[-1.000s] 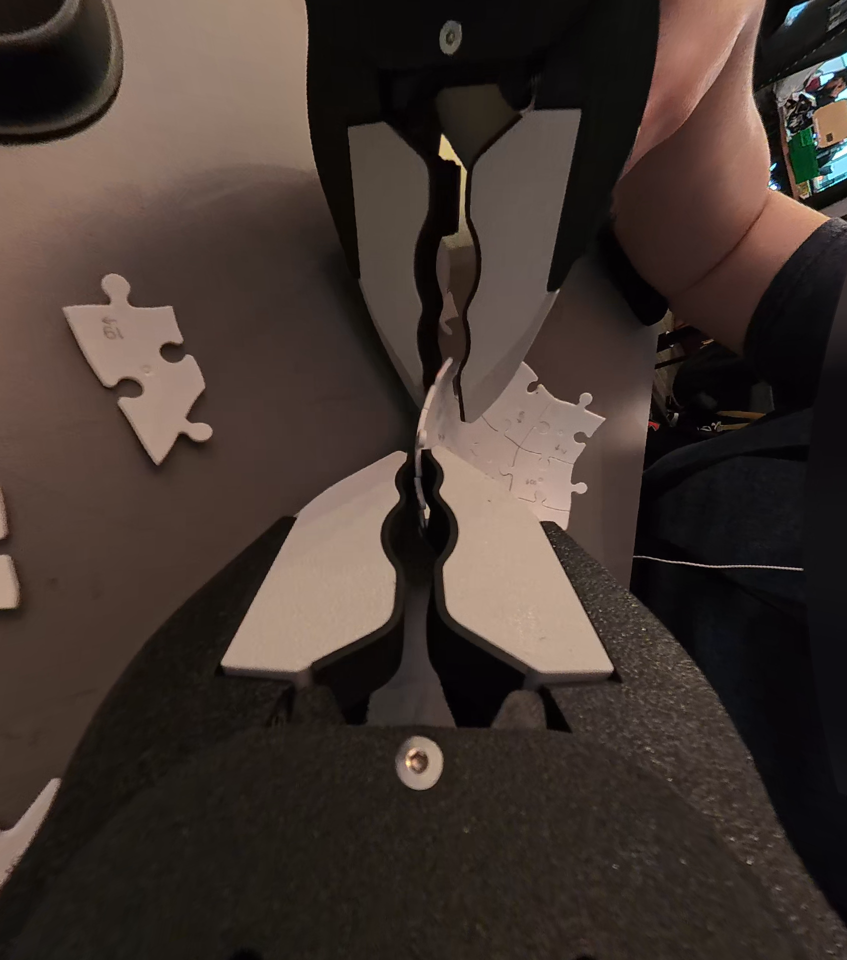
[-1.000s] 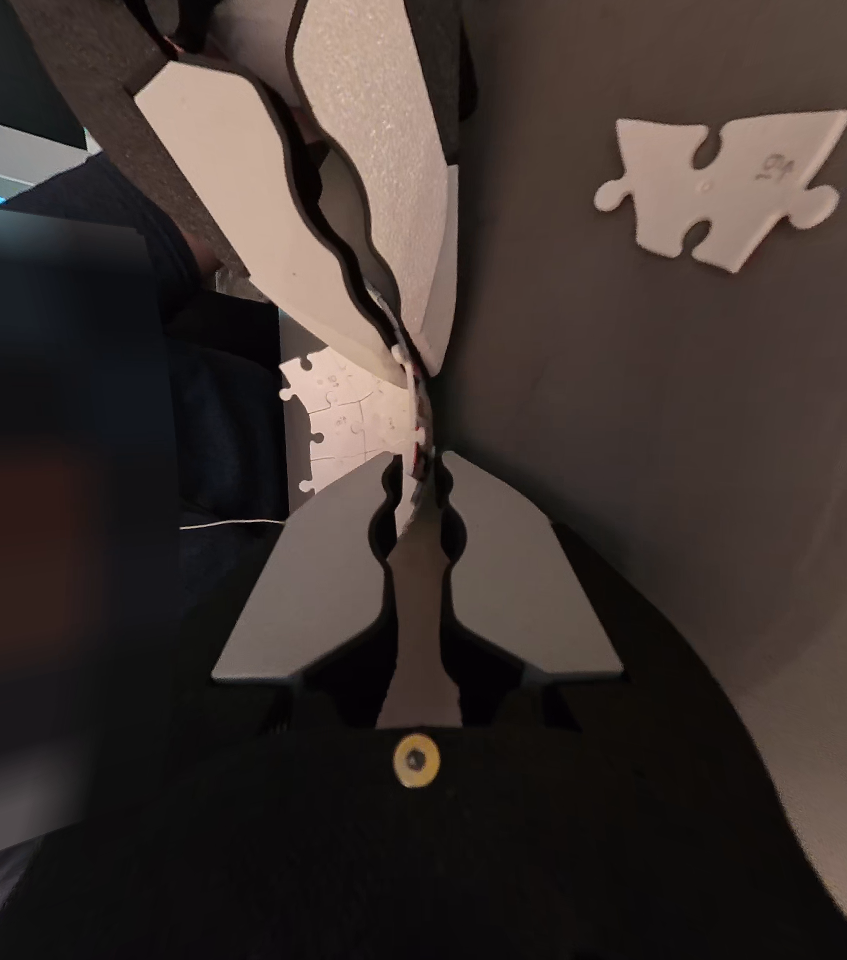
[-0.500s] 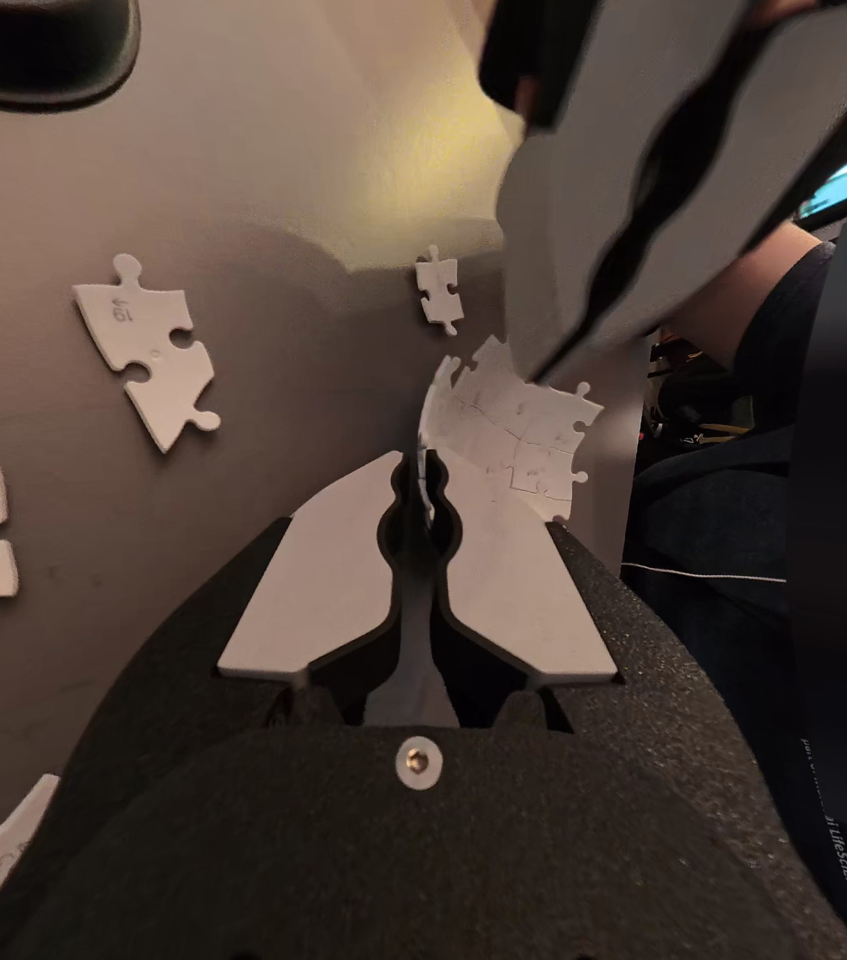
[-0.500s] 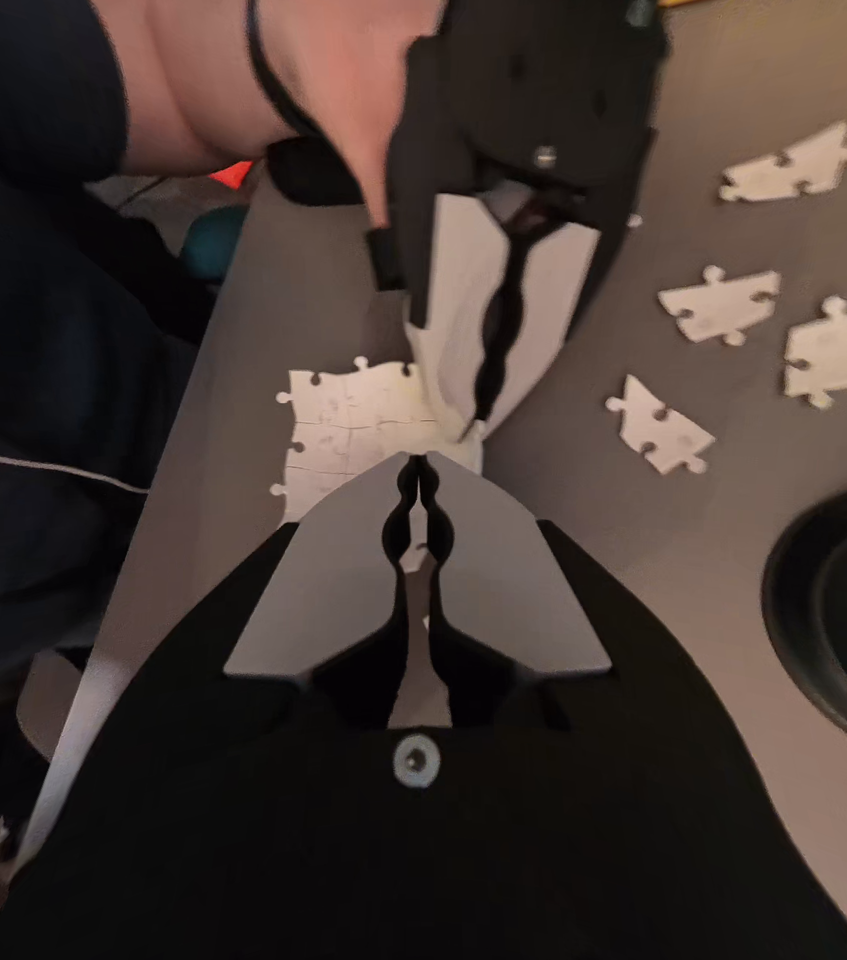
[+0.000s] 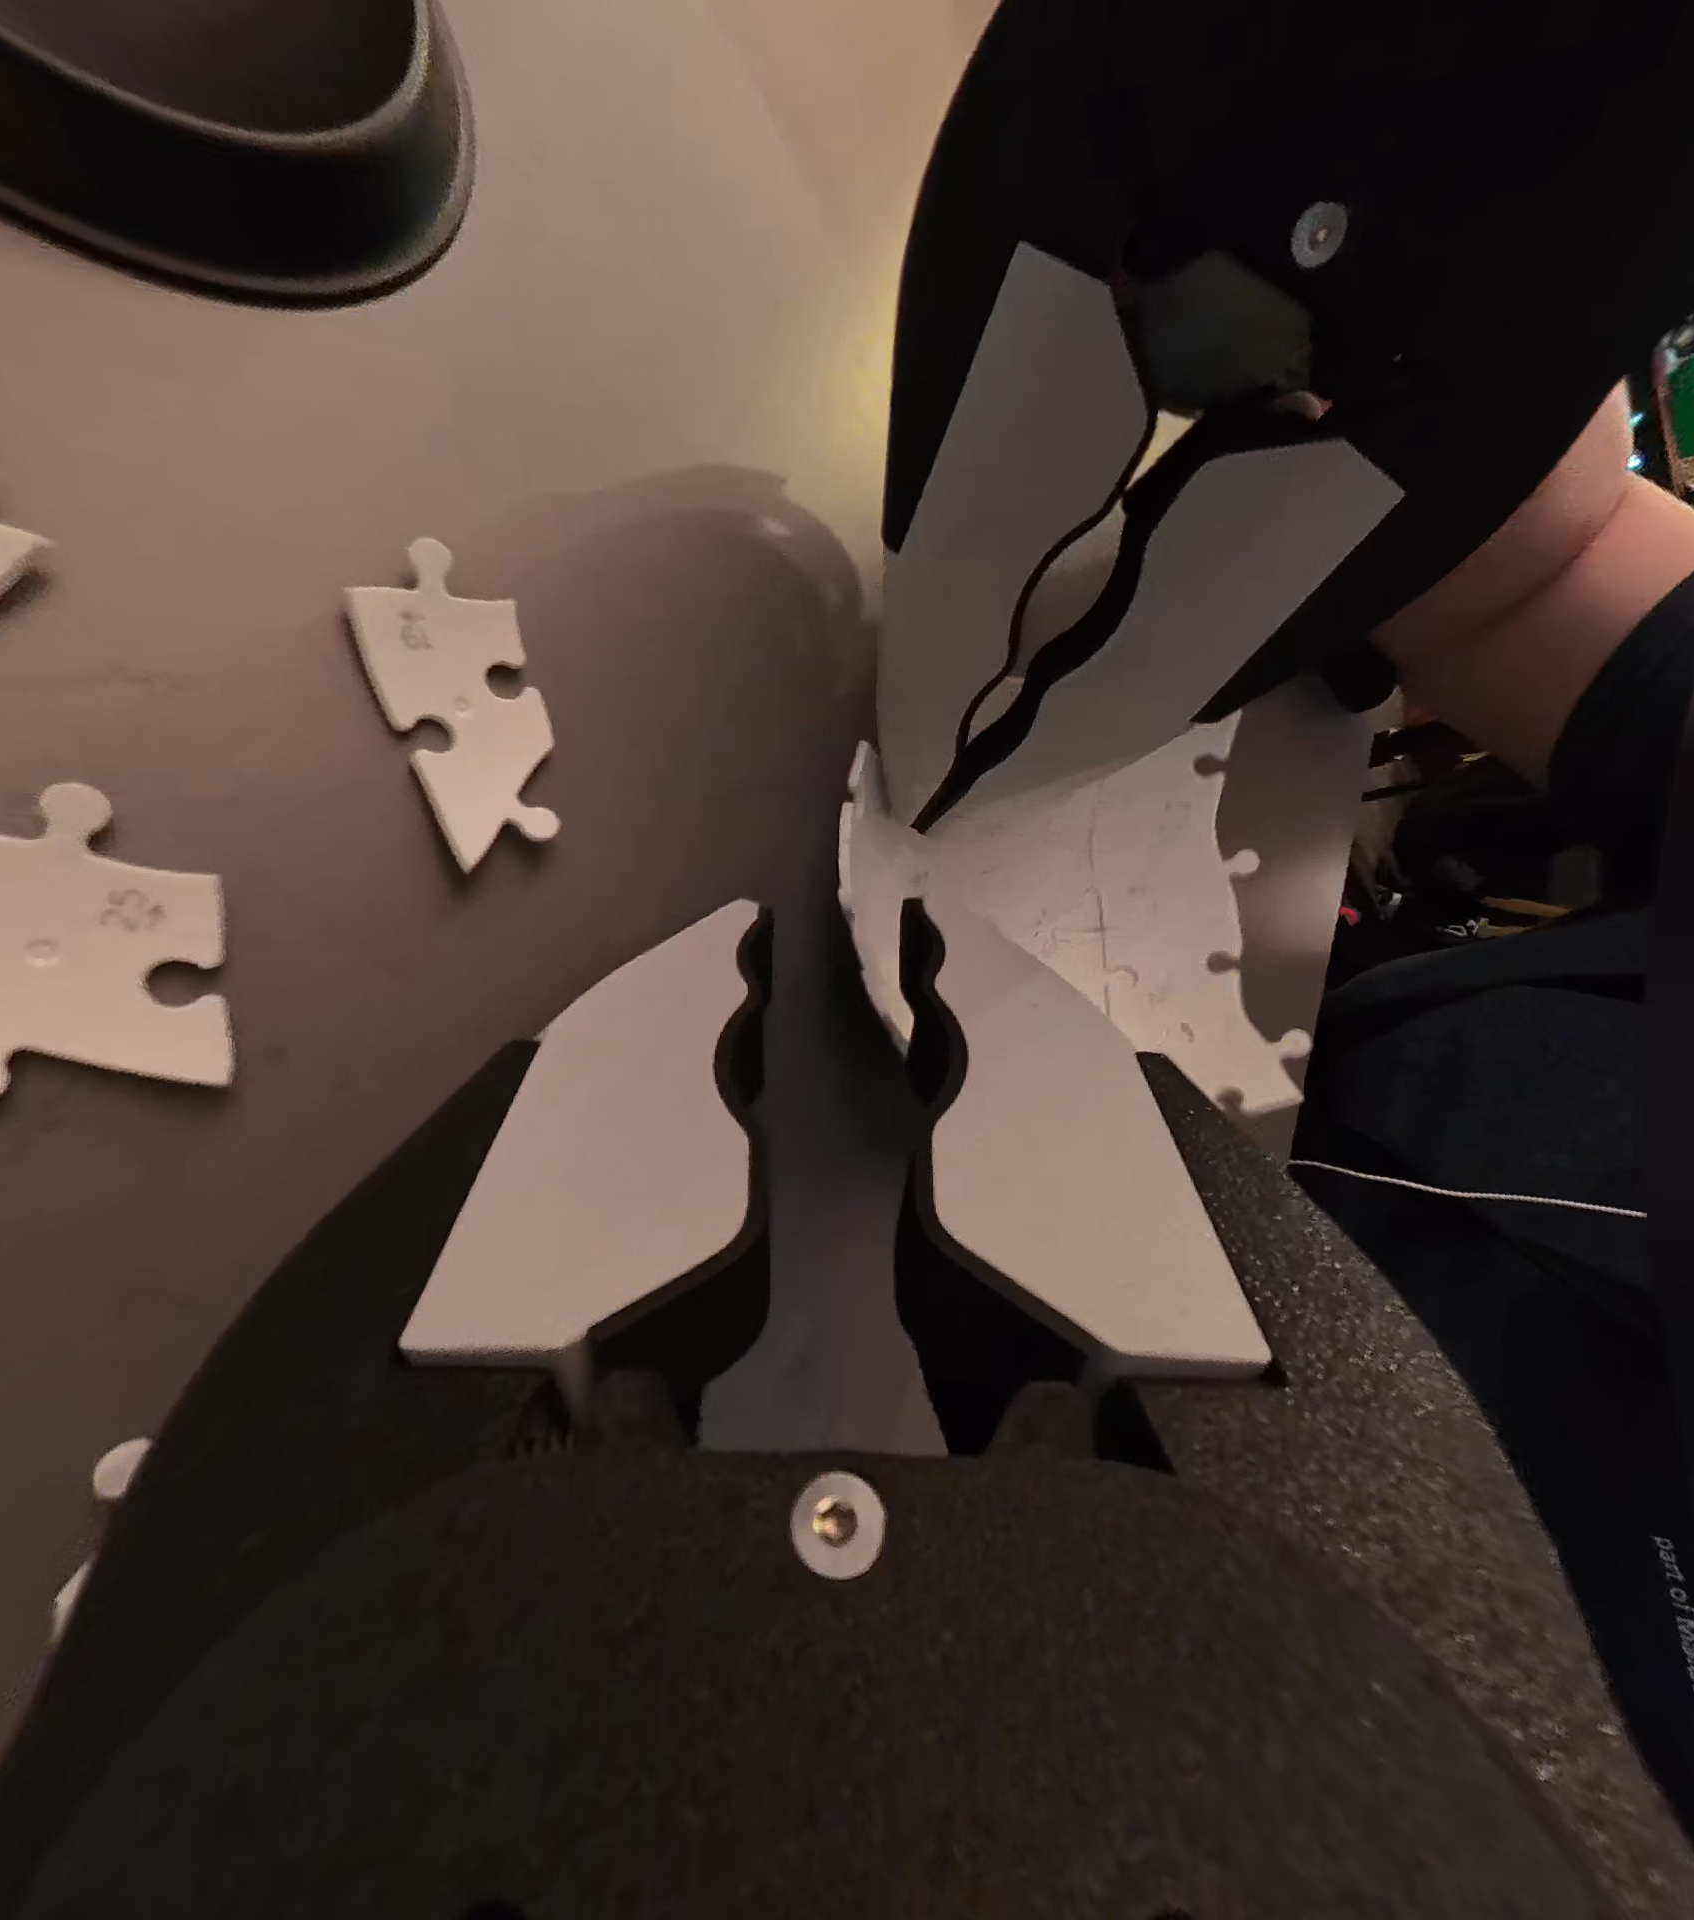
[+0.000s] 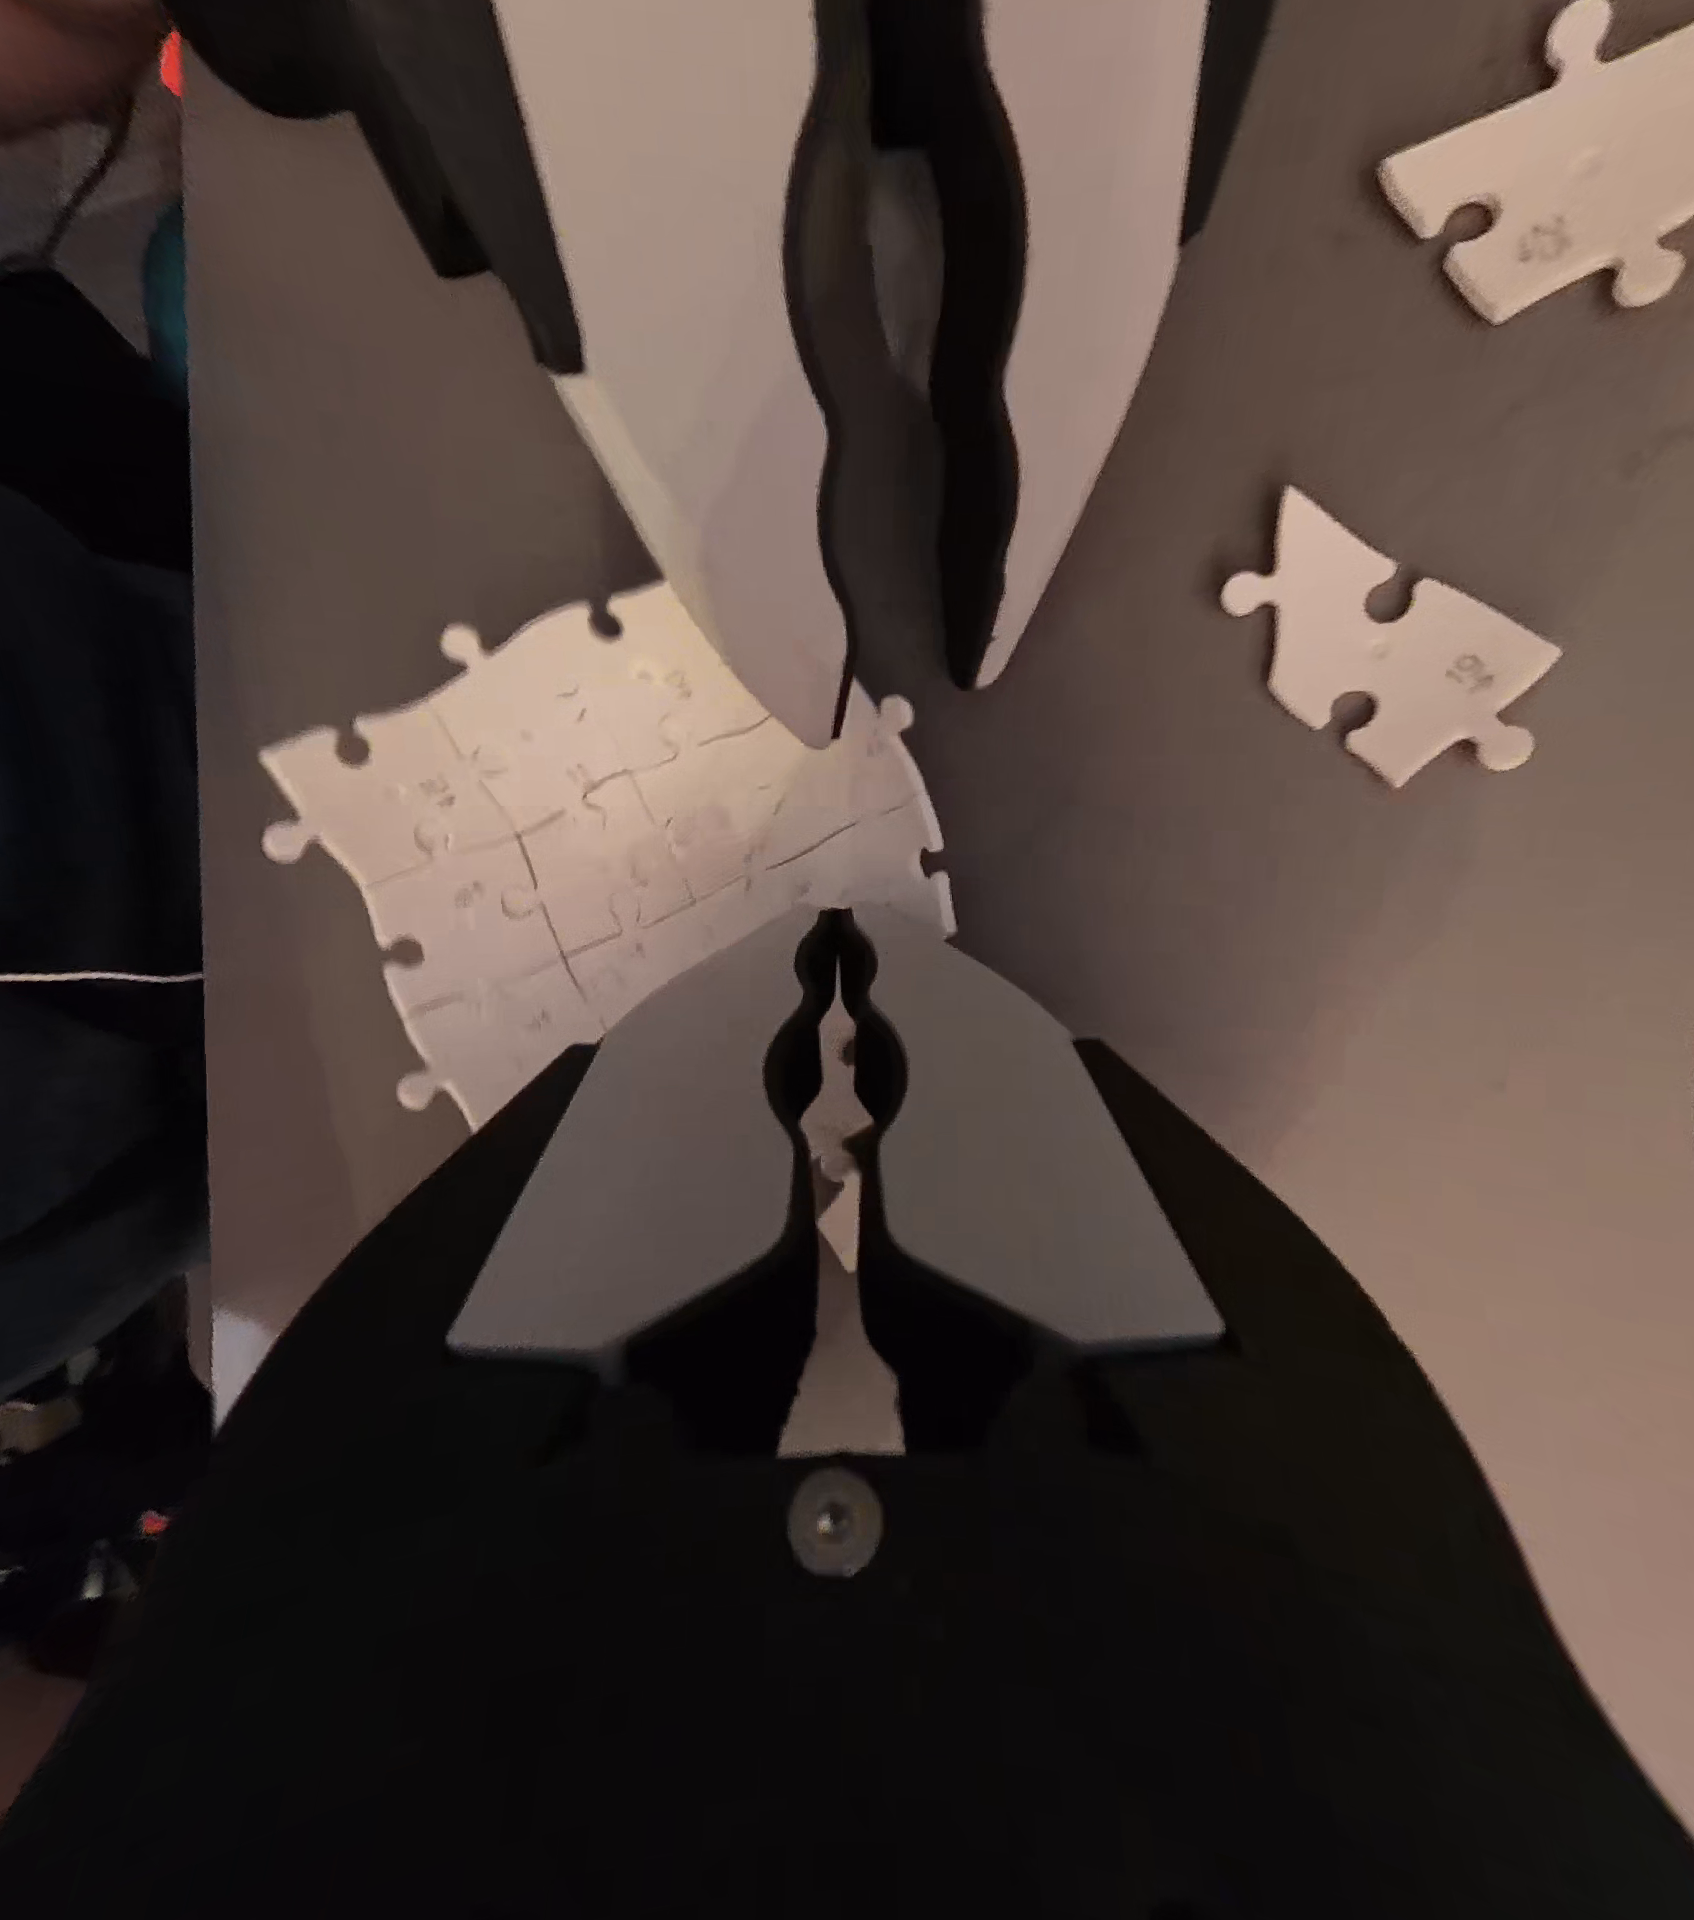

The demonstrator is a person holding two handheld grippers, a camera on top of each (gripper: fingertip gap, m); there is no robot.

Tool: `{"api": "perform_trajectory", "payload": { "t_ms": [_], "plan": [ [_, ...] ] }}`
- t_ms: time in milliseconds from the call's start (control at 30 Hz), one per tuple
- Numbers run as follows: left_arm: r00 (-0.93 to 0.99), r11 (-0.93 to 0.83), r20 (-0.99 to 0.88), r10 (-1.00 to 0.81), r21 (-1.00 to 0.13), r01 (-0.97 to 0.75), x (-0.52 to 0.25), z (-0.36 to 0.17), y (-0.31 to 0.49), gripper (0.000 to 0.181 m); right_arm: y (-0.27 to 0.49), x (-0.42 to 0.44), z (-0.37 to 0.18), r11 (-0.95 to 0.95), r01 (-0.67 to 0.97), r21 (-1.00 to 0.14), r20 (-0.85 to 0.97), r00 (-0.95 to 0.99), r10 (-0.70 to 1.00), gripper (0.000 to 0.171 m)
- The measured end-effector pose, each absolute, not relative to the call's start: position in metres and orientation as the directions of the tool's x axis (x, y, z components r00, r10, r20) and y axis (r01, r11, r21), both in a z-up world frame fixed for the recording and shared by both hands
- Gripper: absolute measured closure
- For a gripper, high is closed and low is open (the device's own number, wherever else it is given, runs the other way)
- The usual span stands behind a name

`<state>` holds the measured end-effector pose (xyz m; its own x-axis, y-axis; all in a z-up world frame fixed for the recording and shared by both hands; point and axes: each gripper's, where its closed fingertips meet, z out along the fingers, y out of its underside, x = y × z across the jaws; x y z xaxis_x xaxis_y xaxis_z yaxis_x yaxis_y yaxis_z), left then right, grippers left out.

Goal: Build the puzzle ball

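At the grey tabletop's (image 6: 1186,935) near edge, right tool (image 6: 838,920) clamps the curved white joined-puzzle panel (image 6: 614,831); left tool (image 5: 838,914), apart, could let it twist and unlock.

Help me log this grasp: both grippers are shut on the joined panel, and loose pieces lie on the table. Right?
Not quite. Only the right gripper is shut on the panel. The left gripper has its jaws apart, with the panel's edge between them but not clamped, as the left wrist view shows. Loose pieces do lie on the table.
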<state>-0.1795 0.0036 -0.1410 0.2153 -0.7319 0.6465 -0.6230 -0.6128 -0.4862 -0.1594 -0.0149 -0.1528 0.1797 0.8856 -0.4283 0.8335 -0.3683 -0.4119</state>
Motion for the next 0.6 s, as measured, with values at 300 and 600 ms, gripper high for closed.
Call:
{"api": "perform_trajectory", "payload": {
  "t_ms": [300,600],
  "plan": [
    [0.209,-0.583,0.636,-0.743,-0.461,-0.669,-0.1823,-0.1446,-0.0038,0.159,-0.0169,-0.1571,-0.1534,-0.426,0.861,-0.276,-0.473,0.264,0.840,0.170],
    [0.207,-0.553,0.604,-0.769,-0.468,-0.689,-0.1786,-0.1483,-0.0030,0.170,-0.0161,-0.1546,-0.1542,-0.251,0.925,-0.286,-0.398,0.124,0.909,0.170]
  ]
}}
